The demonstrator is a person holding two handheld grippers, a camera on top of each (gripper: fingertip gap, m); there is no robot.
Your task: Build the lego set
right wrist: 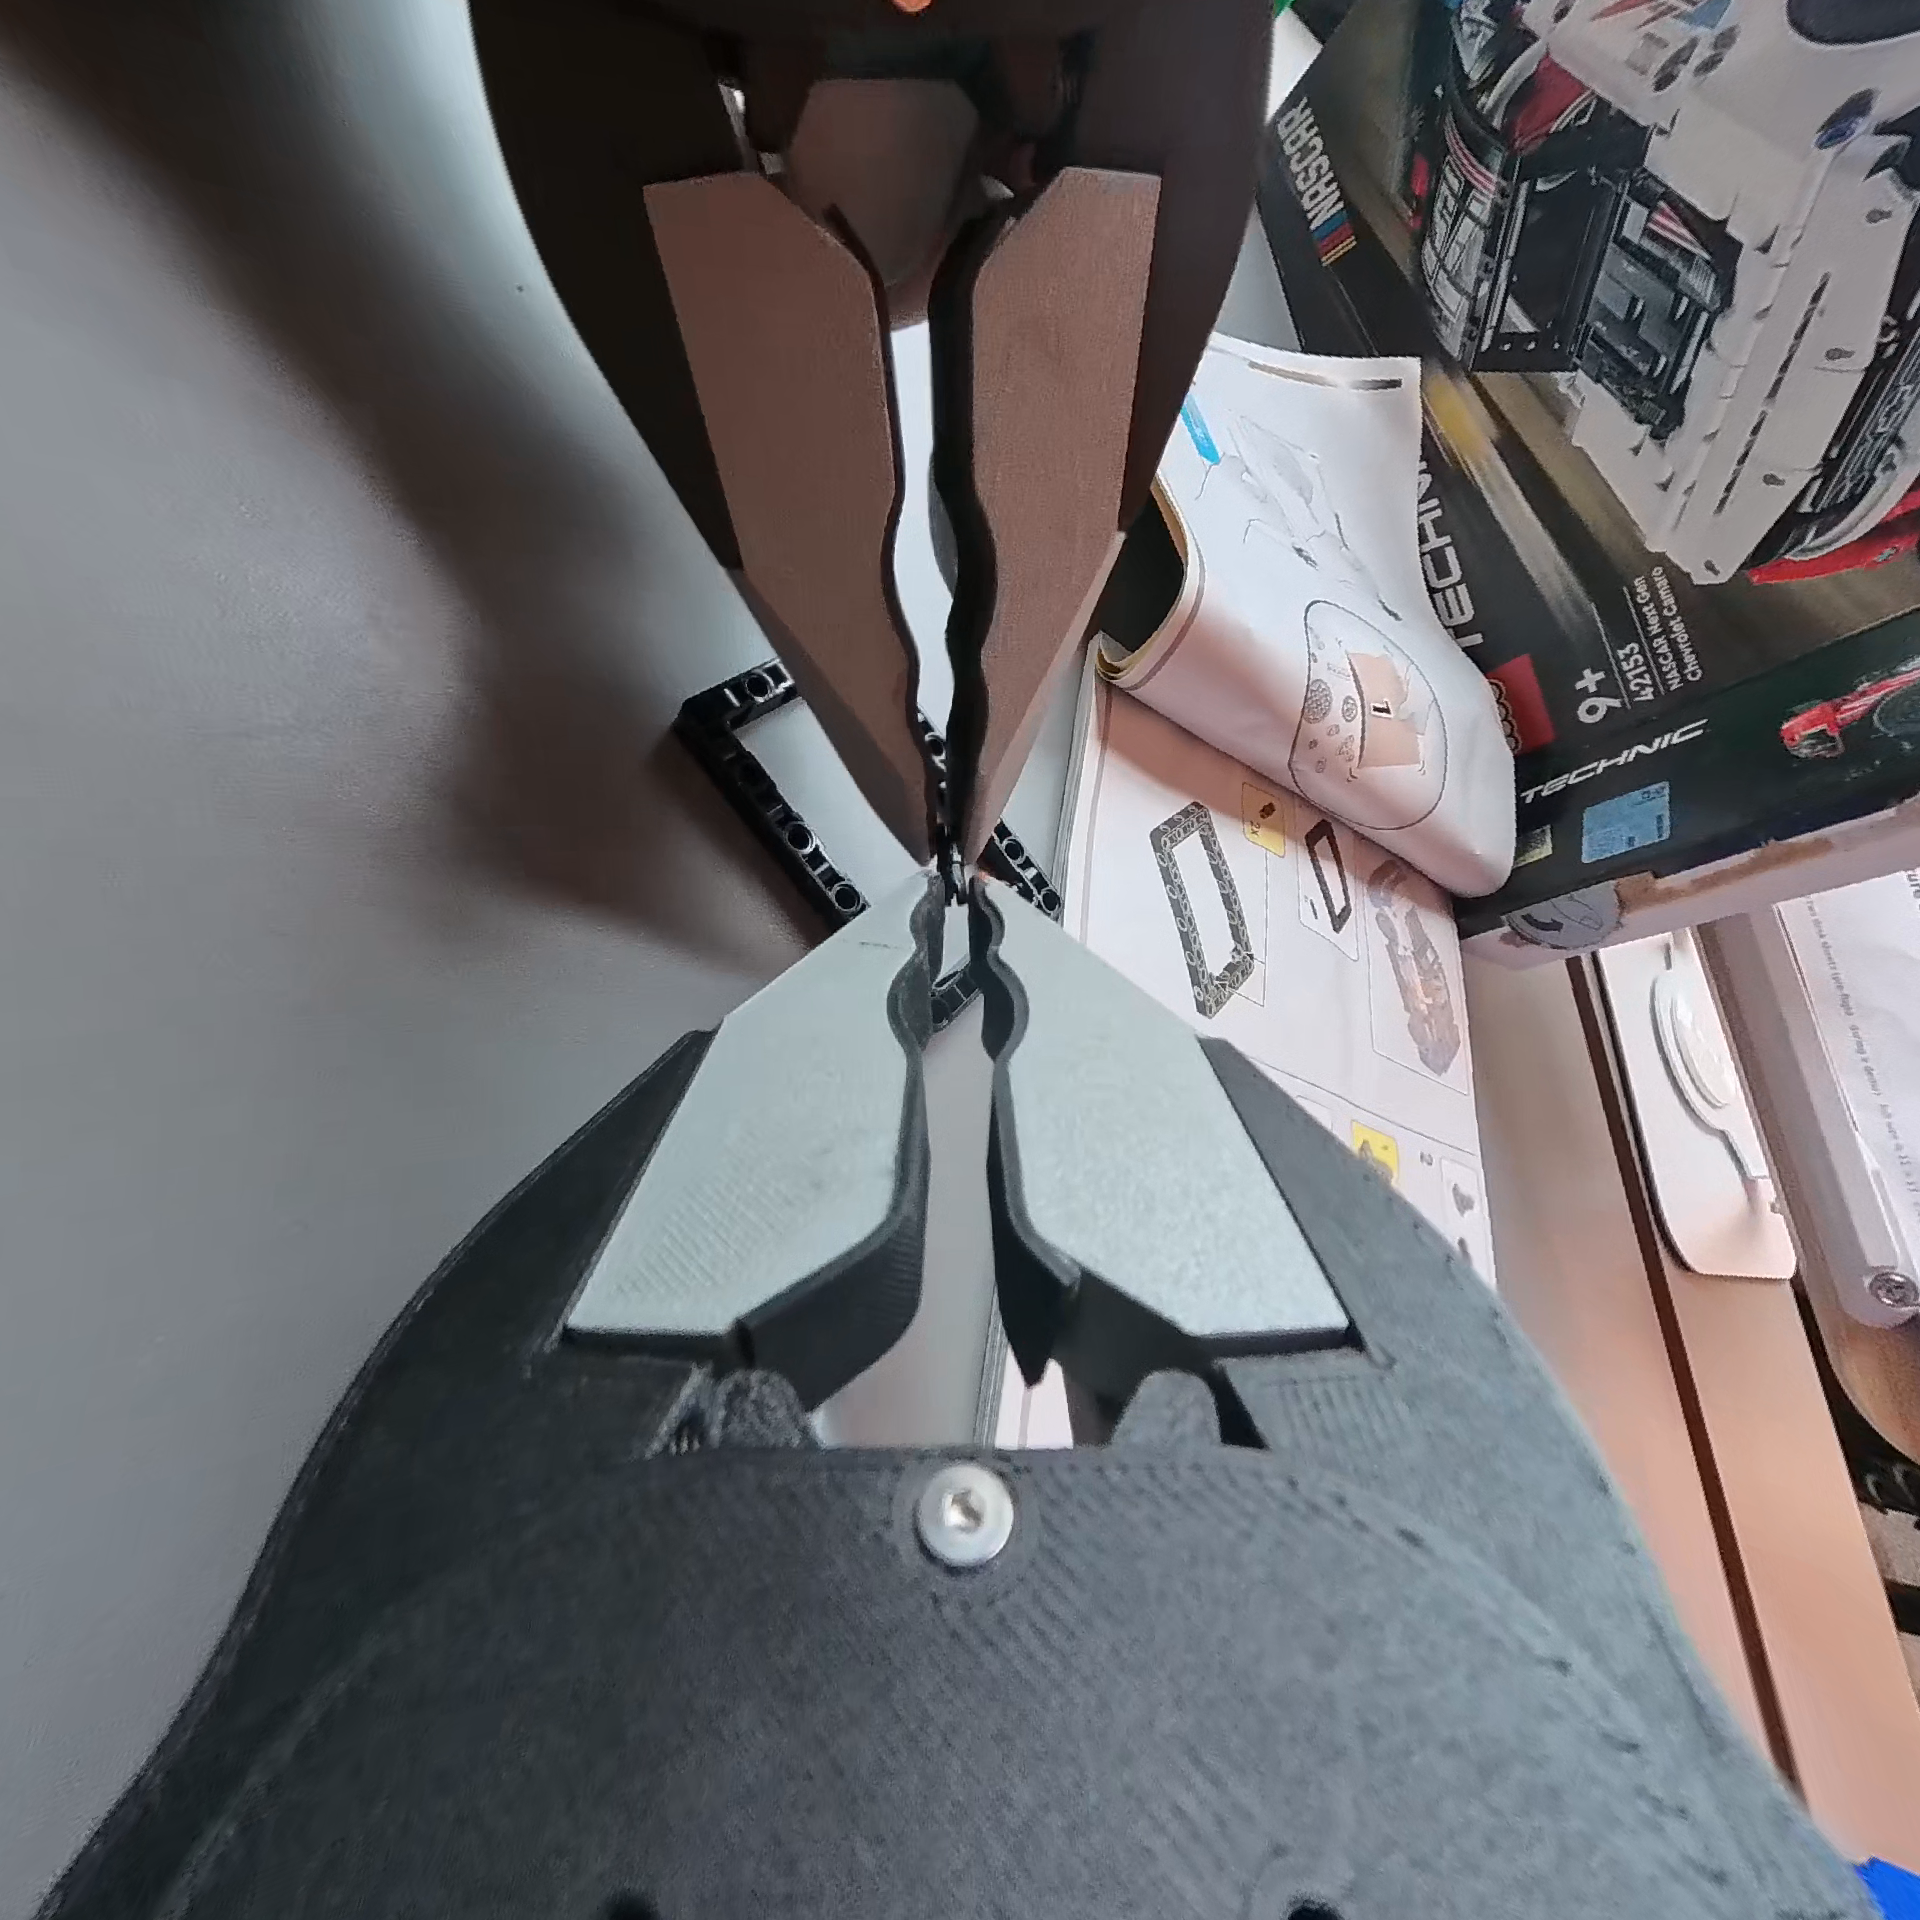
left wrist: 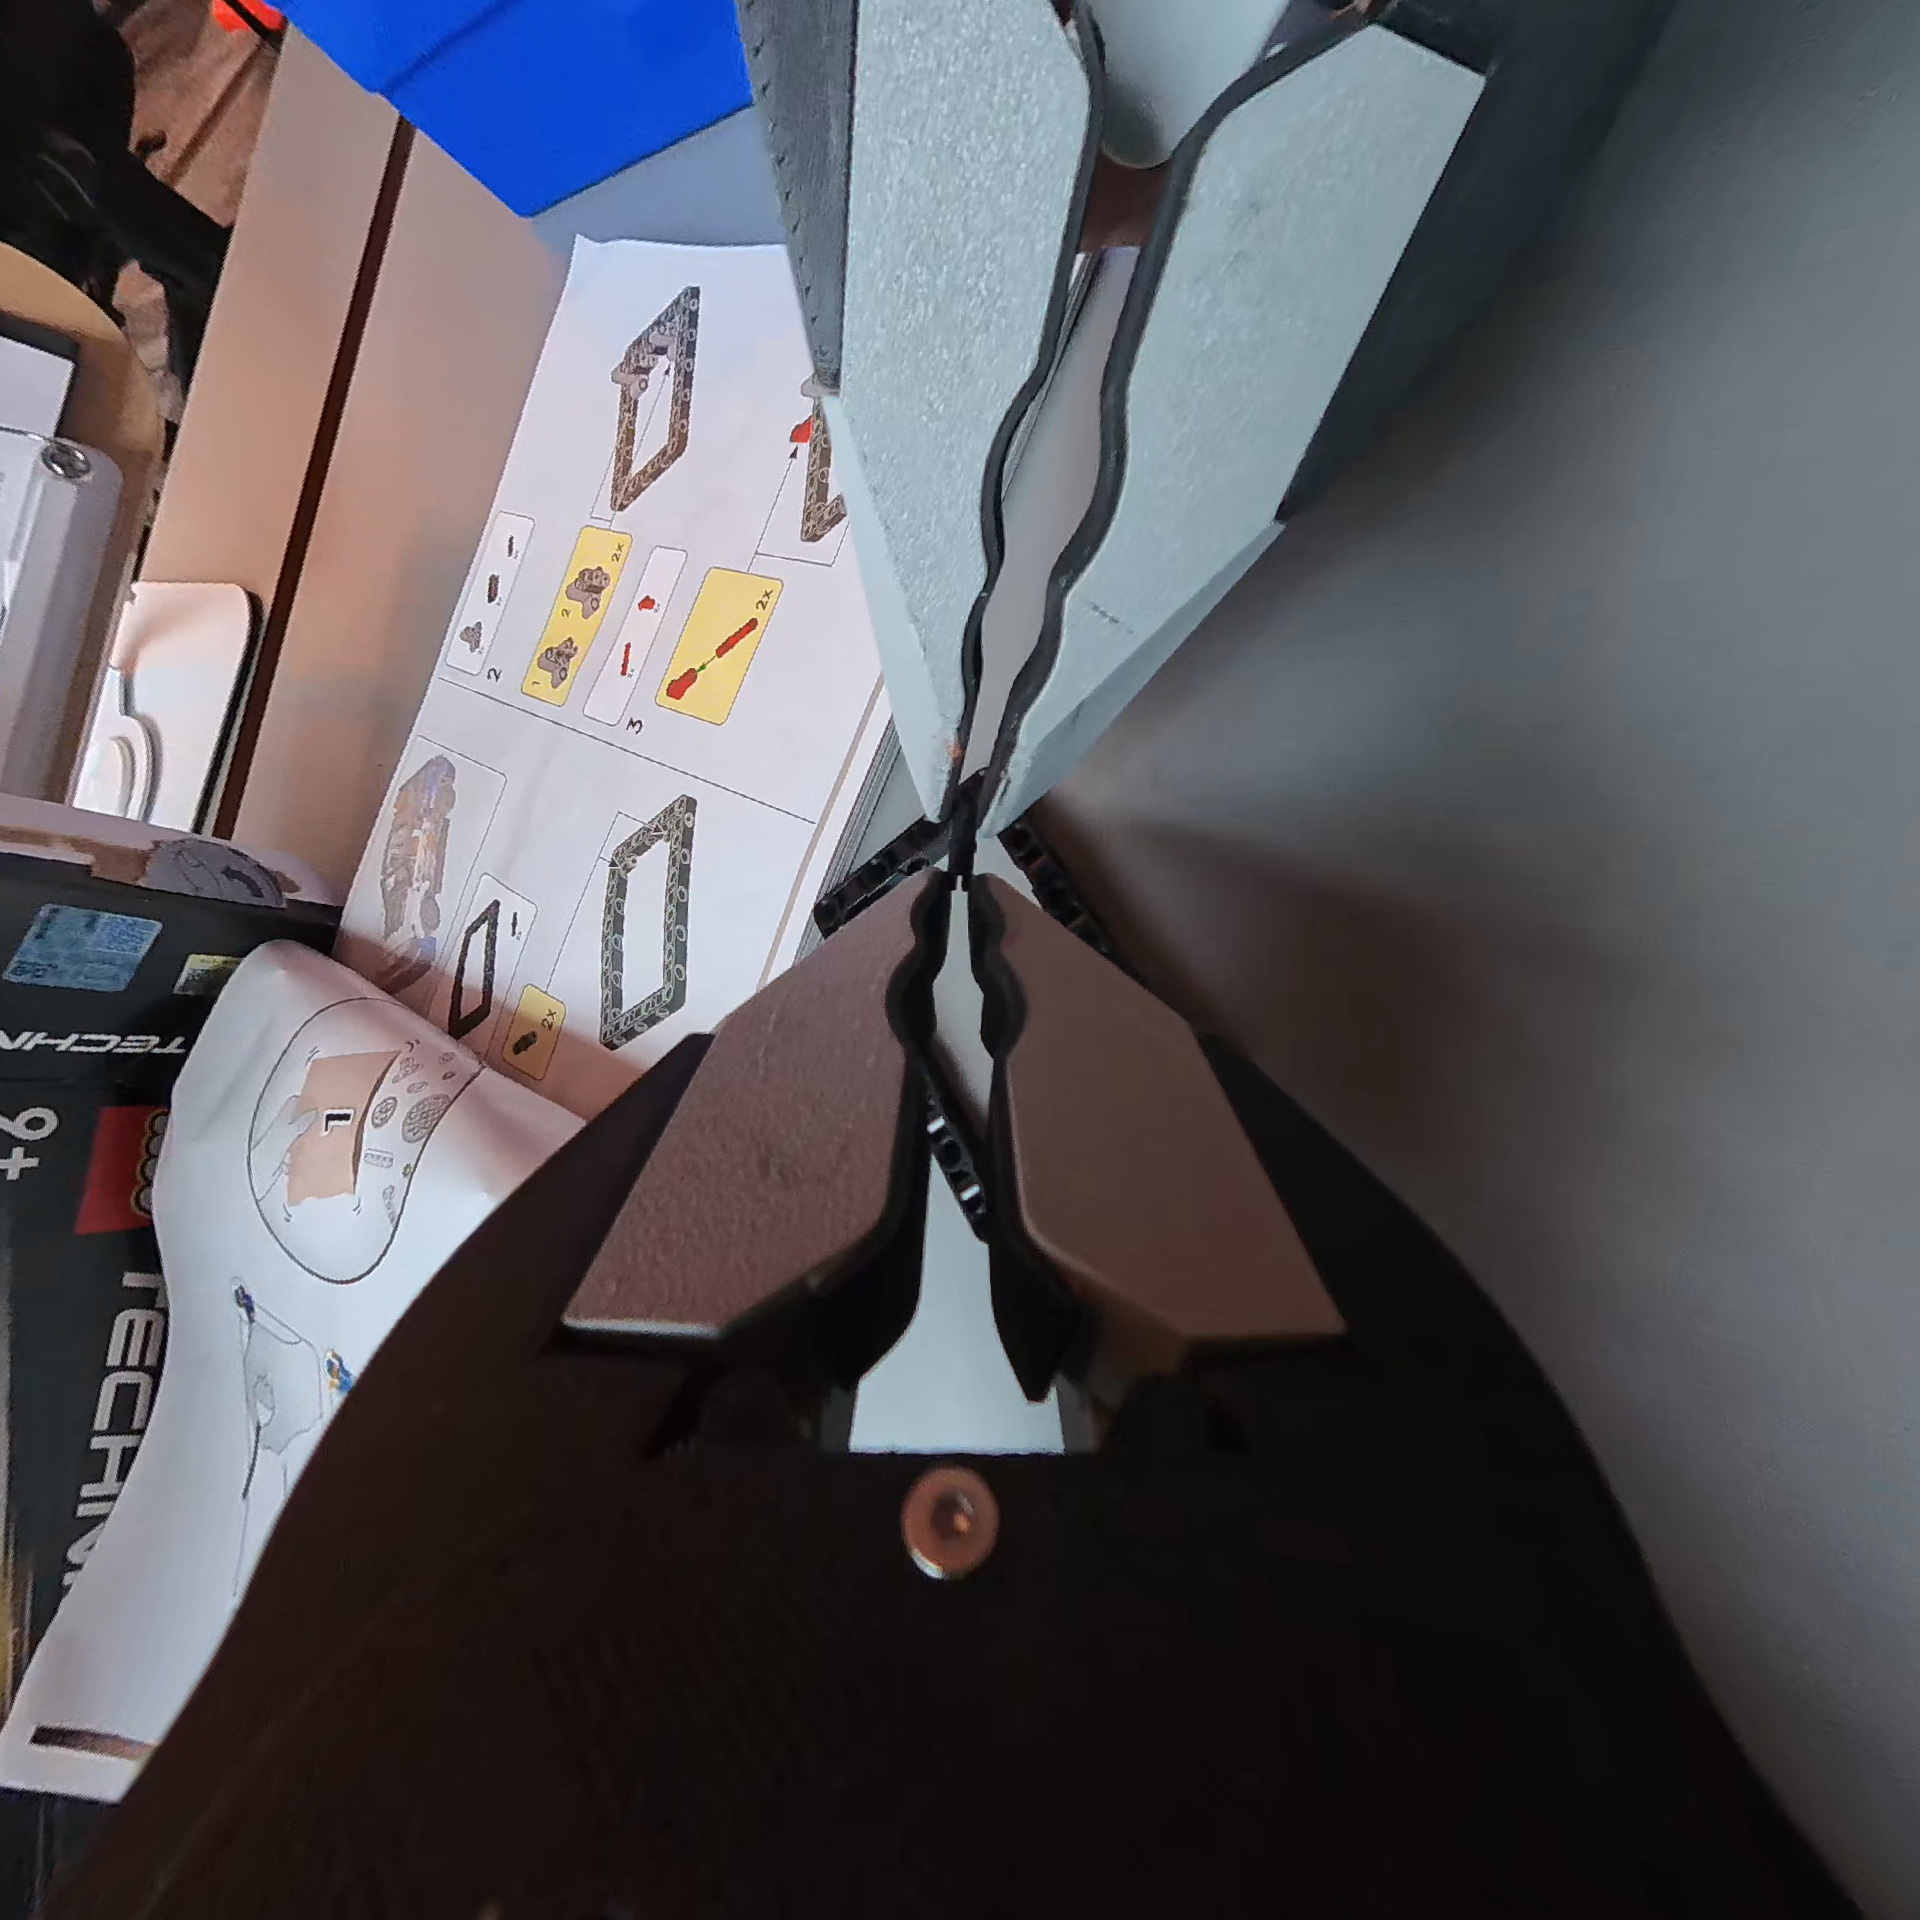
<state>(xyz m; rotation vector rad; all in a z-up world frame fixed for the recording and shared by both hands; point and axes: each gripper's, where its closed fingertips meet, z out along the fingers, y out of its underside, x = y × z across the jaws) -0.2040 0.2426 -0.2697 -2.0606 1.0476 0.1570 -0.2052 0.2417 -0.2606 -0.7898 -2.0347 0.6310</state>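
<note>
A black rectangular Technic frame [right wrist: 764,774] lies flat on the white table; it also shows in the left wrist view [left wrist: 871,885]. My left gripper [left wrist: 959,885], with brown fingers, and my right gripper [right wrist: 951,902], with grey fingers, meet tip to tip just above the frame. Both sets of jaws are closed to a thin gap. A small black pin-like piece [right wrist: 947,864] spans the two pairs of tips and seems pinched by both. Its exact shape is hidden by the black pads. The left gripper [right wrist: 941,836] comes in from the top of the right wrist view.
The open instruction booklet [left wrist: 623,665] lies beside the frame, also in the right wrist view [right wrist: 1247,935]. The black set box [right wrist: 1662,416] stands beyond it with a curled paper bag [right wrist: 1330,665] against it. A blue bin [left wrist: 520,94] sits behind the booklet. My two grippers' fingertips are within a few centimetres of each other.
</note>
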